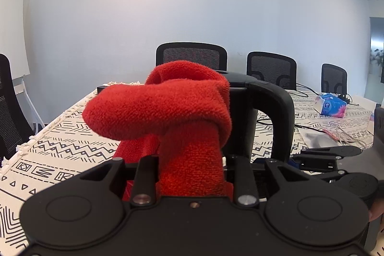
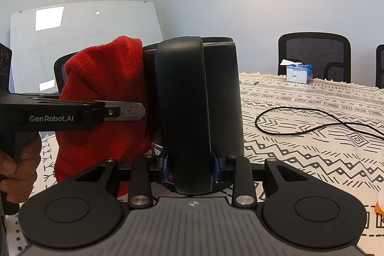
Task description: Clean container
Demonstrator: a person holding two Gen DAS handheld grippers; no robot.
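Your right gripper [image 2: 190, 167] clamps the kettle handle [image 2: 184, 112], left gripper [image 1: 190, 160] pinching the red cloth [image 1: 163, 109]: press firmly and wipe evenly.

The right tongs [image 2: 190, 166] clamp the black handle [image 2: 184, 112] of a dark kettle [image 2: 223, 97], blue pads pressing it on both sides. The kettle stands upright on the patterned counter [image 2: 312, 155]. From the left, the left tongs [image 2: 140, 112], held by a hand [image 2: 16, 164], press a red cloth [image 2: 103, 92] against the kettle's side. A black cable [image 2: 300, 126] loops on the counter to the right; a tissue box [image 2: 298, 73] sits far back before a black chair [image 2: 314, 52].
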